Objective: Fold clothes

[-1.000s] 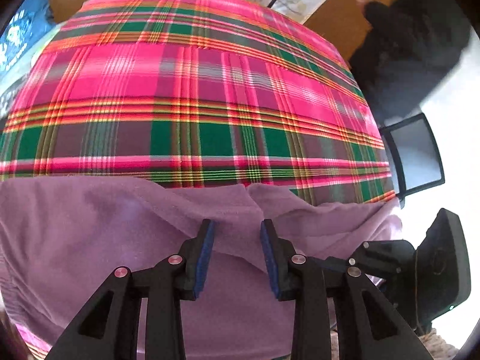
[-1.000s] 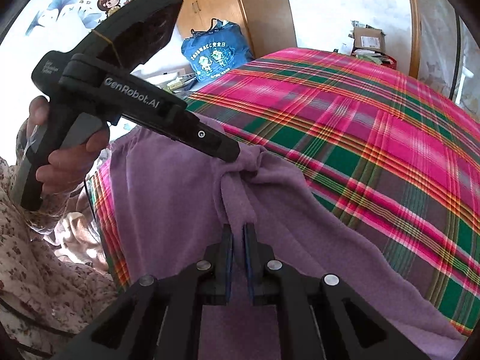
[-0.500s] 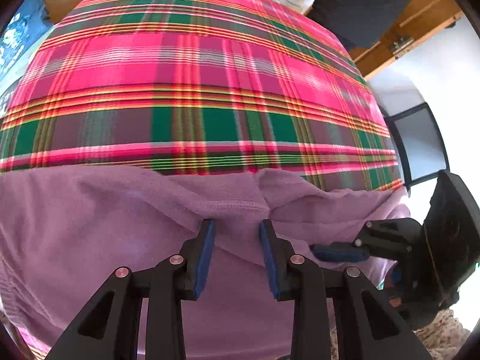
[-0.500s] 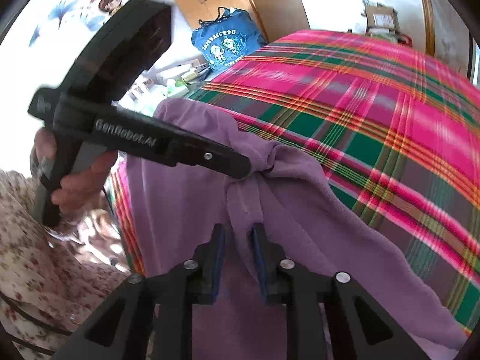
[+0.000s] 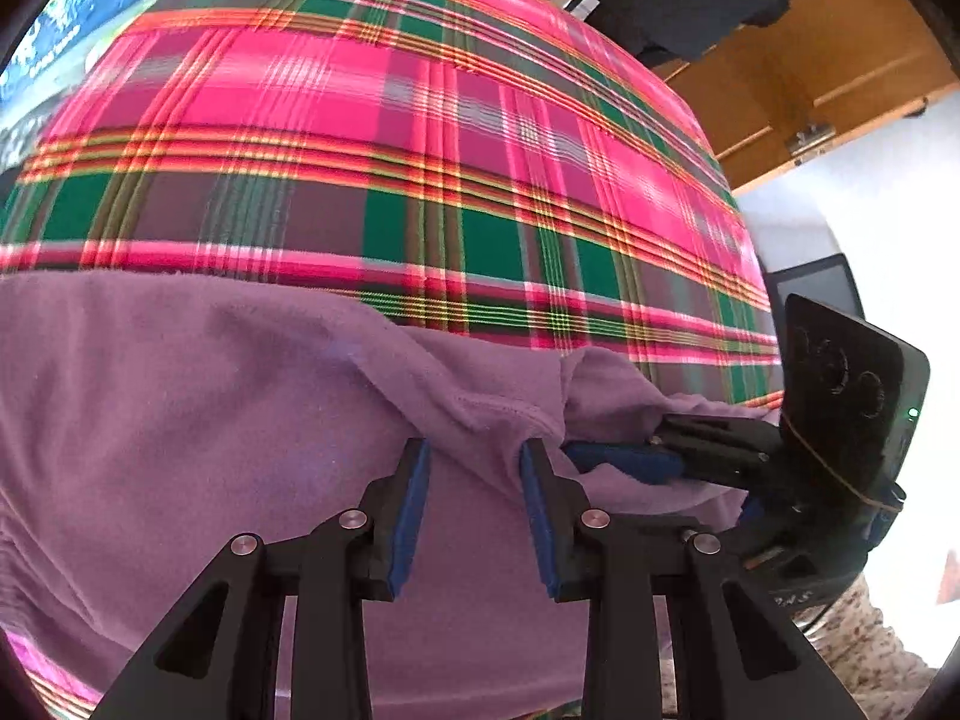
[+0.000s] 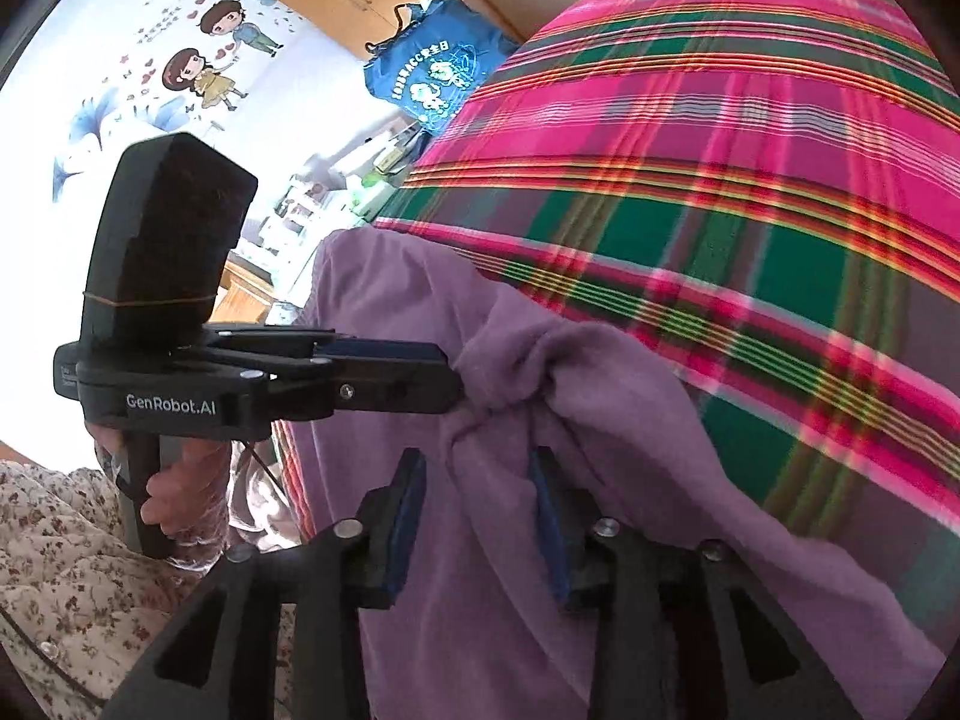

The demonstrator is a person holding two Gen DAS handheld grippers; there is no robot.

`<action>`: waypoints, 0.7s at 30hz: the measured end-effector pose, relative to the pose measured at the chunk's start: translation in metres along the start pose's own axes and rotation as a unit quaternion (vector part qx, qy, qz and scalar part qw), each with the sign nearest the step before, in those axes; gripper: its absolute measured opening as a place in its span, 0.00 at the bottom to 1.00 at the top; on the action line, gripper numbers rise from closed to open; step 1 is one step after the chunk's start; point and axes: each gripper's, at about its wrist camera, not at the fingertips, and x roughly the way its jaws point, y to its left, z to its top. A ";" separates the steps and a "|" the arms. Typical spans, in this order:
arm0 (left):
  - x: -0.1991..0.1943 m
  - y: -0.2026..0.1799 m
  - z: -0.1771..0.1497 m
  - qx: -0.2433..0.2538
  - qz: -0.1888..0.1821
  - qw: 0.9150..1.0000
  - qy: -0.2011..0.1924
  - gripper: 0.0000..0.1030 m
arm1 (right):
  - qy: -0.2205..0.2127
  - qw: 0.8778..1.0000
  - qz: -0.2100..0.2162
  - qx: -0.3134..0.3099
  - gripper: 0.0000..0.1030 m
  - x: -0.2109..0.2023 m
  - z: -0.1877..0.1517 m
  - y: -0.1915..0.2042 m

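A purple fleece garment (image 5: 210, 420) lies over the near edge of a pink and green plaid bed cover (image 5: 420, 120). My left gripper (image 5: 474, 450) points down at it with a hemmed fold between its blue pads. In the right wrist view the garment (image 6: 600, 420) puckers into the tip of the left gripper (image 6: 459, 381), so it holds a thick pinch. My right gripper (image 6: 474, 462) sits just beside it and its jaws are opening. A ridge of cloth lies between its pads, which do not press on it. In the left wrist view the right gripper (image 5: 600, 447) rests on the garment's right end.
A hand (image 6: 180, 504) and a floral sleeve (image 6: 60, 540) hold the left gripper at the bed's edge. A blue bag (image 6: 438, 78) and cluttered shelves (image 6: 336, 204) stand beyond the bed's left side. A wooden wardrobe (image 5: 810, 60) and a black framed panel (image 5: 822, 288) are to the right.
The right gripper's jaws went from nearly shut on a purple fold to wide apart, letting it go. Both grippers sank closer to the garment. The left gripper's jaws kept their gap.
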 end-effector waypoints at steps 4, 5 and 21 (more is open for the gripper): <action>-0.003 0.010 0.000 -0.021 -0.013 1.000 -0.009 0.31 | -0.001 1.000 0.014 0.010 0.39 0.004 0.006 -0.003; -0.006 0.013 0.001 -0.025 -0.013 0.999 -0.015 0.31 | -0.001 1.000 0.021 0.014 0.40 0.005 0.008 -0.003; -0.013 0.048 0.008 -0.087 -0.022 0.996 -0.026 0.31 | -0.031 0.993 0.096 0.067 0.43 0.014 0.038 -0.019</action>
